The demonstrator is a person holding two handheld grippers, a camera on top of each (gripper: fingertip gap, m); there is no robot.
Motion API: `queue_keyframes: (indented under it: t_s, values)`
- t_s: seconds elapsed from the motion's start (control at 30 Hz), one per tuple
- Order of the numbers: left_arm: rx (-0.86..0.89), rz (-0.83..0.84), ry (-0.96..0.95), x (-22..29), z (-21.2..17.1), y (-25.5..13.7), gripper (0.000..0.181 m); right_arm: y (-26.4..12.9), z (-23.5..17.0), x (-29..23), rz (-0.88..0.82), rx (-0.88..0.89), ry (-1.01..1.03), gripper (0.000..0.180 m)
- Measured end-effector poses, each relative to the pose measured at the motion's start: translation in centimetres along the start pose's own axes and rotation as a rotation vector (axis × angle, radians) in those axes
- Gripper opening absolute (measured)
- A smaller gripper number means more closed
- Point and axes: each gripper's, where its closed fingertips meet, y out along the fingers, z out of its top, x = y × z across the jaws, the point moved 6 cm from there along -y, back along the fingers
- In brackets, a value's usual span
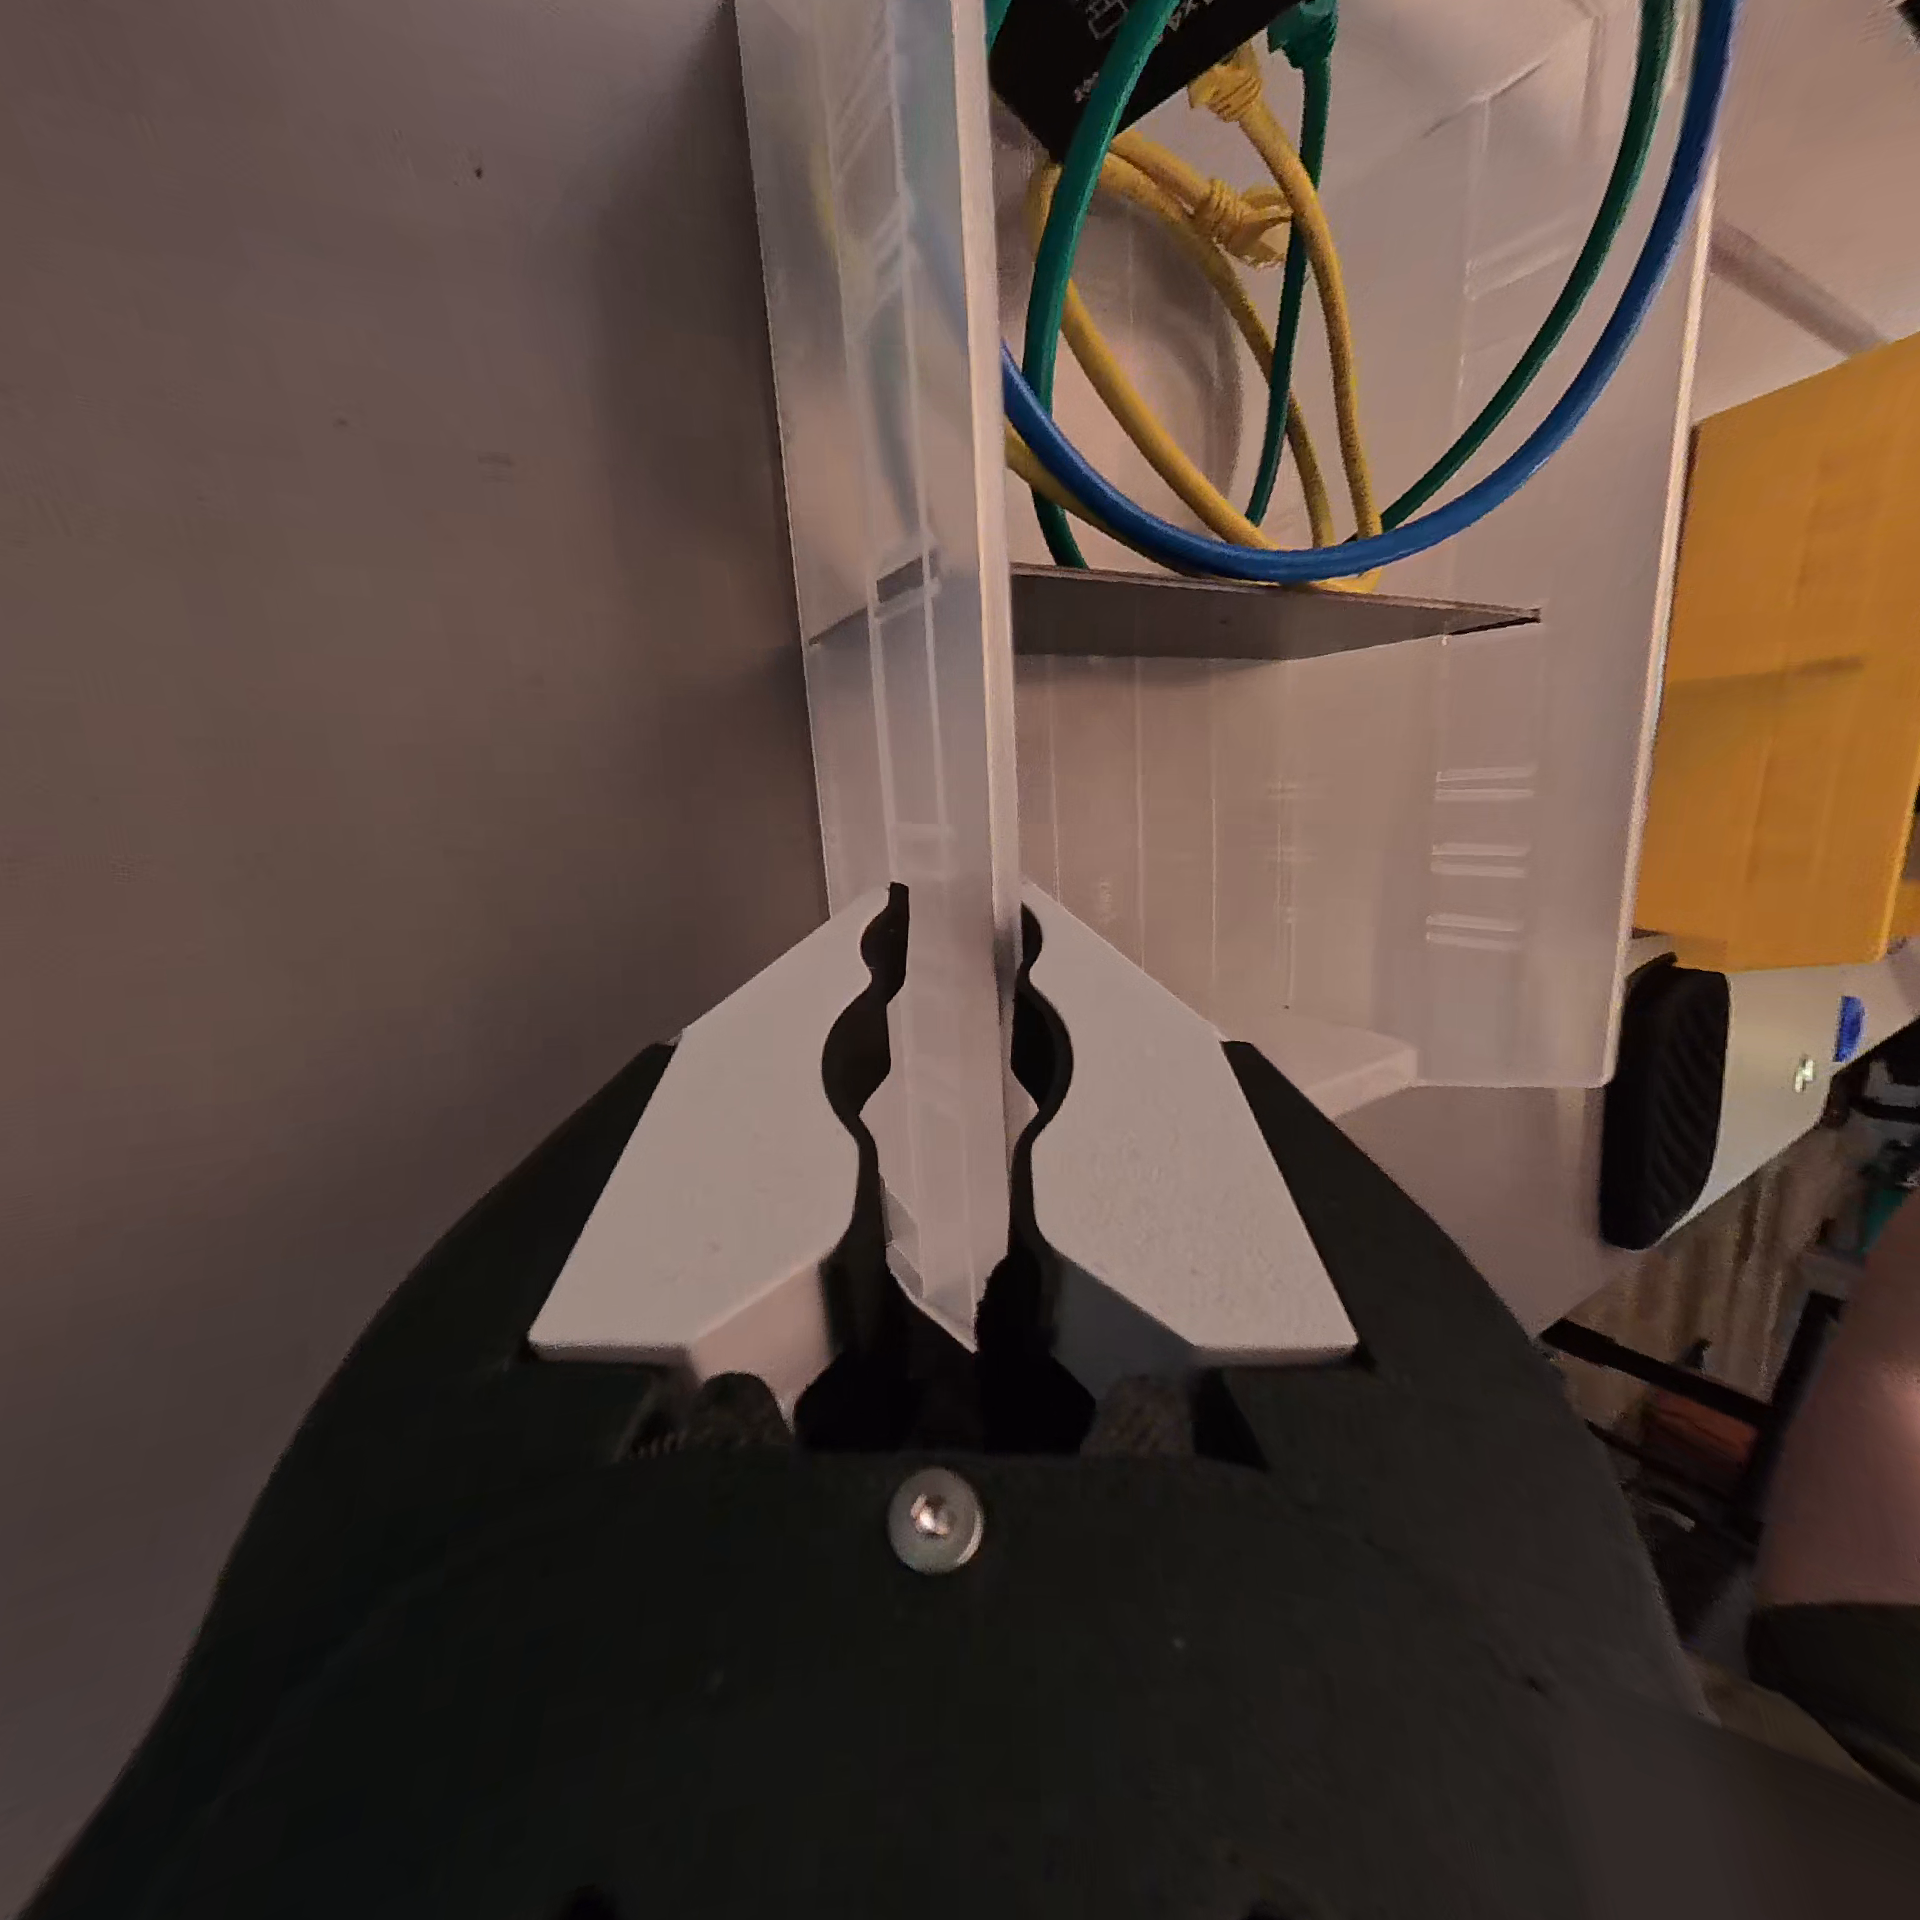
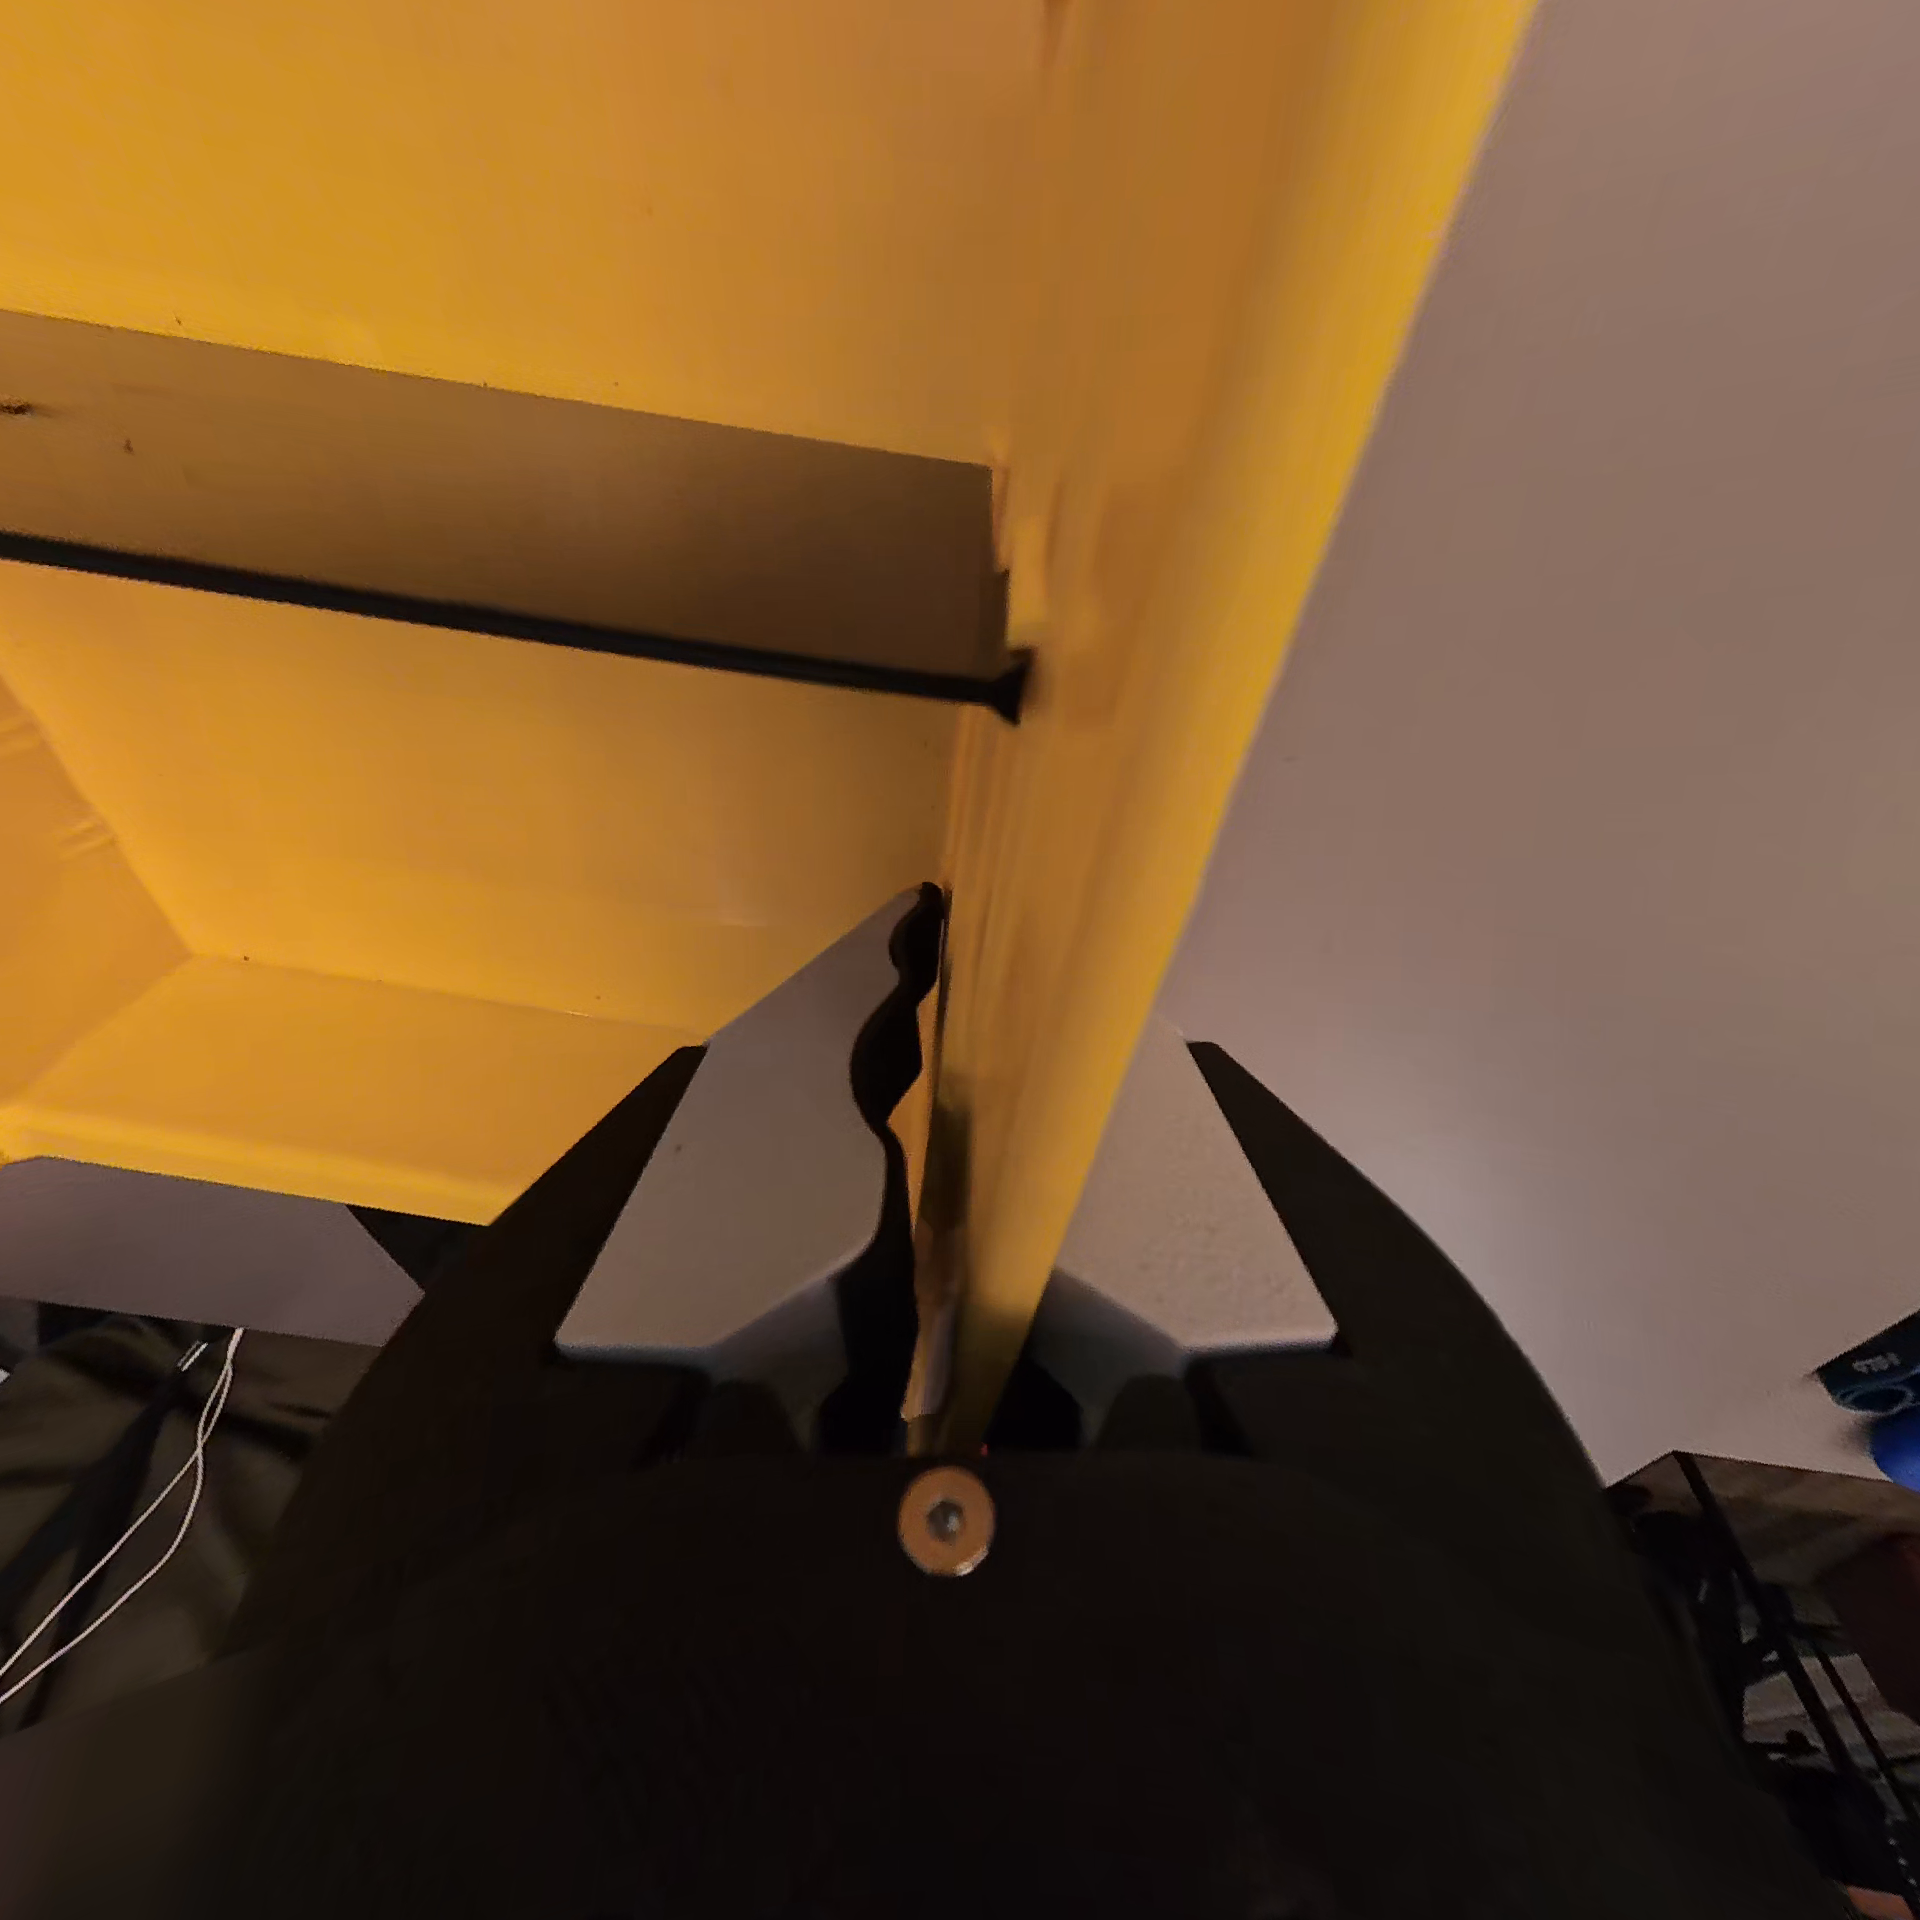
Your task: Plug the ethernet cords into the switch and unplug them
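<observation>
Left gripper (image 1: 954, 904): white fingers with black wavy inner pads, closed narrowly on the near side wall of a clear plastic bin (image 1: 1538, 790); the wall is seen edge-on between the pads

Clear plastic bin: taken as landmark. It is divided by a thin grey partition (image 1: 1247, 623). The compartment on the near side of the partition is seen without contents

Beyond the partition, inside the bin: blue cord (image 1: 1558, 436), looped widest, its lowest bend just above the partition; green cord (image 1: 1049, 312), looped inside the blue one; yellow cords (image 1: 1340, 374), lying under both, one tied in a knot. All cords are overlapped and tangled

Switch (image 1: 1122, 52): black box at the far end of the bin, cut by the picture edge, partly covered by the green cord. A green plug and a yellow plug are seen just beside it; whether they are seated in ports cannot be told. Pale markings are carried on its face, too blurred to be read

Yellow bin (image 1: 1808, 675): just beside the clear bin, on its right side

Right gripper (image 2: 997, 935): closed on the right side wall of the yellow bin (image 2: 623, 208), the wall pinched between the fingers, one finger inside, one outside. A black divider strip (image 2: 520, 623) is seen across the yellow bin's interior

White table (image 1: 312, 520): both bins are borne by it

A blue item (image 2: 1881, 1392) with pale markings is seen at the table edge, right of the yellow bin; unreadable
</observation>
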Motion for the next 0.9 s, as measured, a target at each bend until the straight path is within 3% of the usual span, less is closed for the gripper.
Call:
queue_keyframes:
  t_s: [0.27, 0.4, 0.53, 0.63, 0.73, 0.83, 0.9]
  values:
    - [0.011, 0.004, -0.023, 0.2, -0.5, -1.4, 0.014, -0.2, 0.3, -0.1, -0.006, 0.057, -0.048, 0.013]
    - [0.252, 0.053, 0.009, 0.9, 1.2, -5.2, 0.022, -0.3, -0.1, -0.7, 0.042, 0.053, -0.08, 0.043]
    - [0.627, 0.1, 0.206, 3.7, 3.8, -9.9, 0.027, -1.5, -0.4, -0.8, -0.01, 0.101, -0.103, 0.044]
    - [0.825, 0.042, 0.378, 6.9, 4.8, -11.7, 0.034, -4.3, 0.2, -1.1, -0.023, 0.24, -0.107, 0.045]
    - [0.973, 0.035, 0.515, 9.5, 5.3, -12.7, 0.052, -9.0, 1.2, -1.9, -0.13, 0.476, -0.176, 0.047]
    - [1.125, 0.033, 0.637, 11.9, 5.2, -13.0, 0.065, -15.7, 2.3, -5.7, -0.158, 0.879, -0.323, 0.044]
    - [1.25, 0.009, 0.7, 13.5, 4.9, -12.8, 0.067, -20.3, 2.1, -8.5, -0.214, 1.166, -0.393, 0.053]
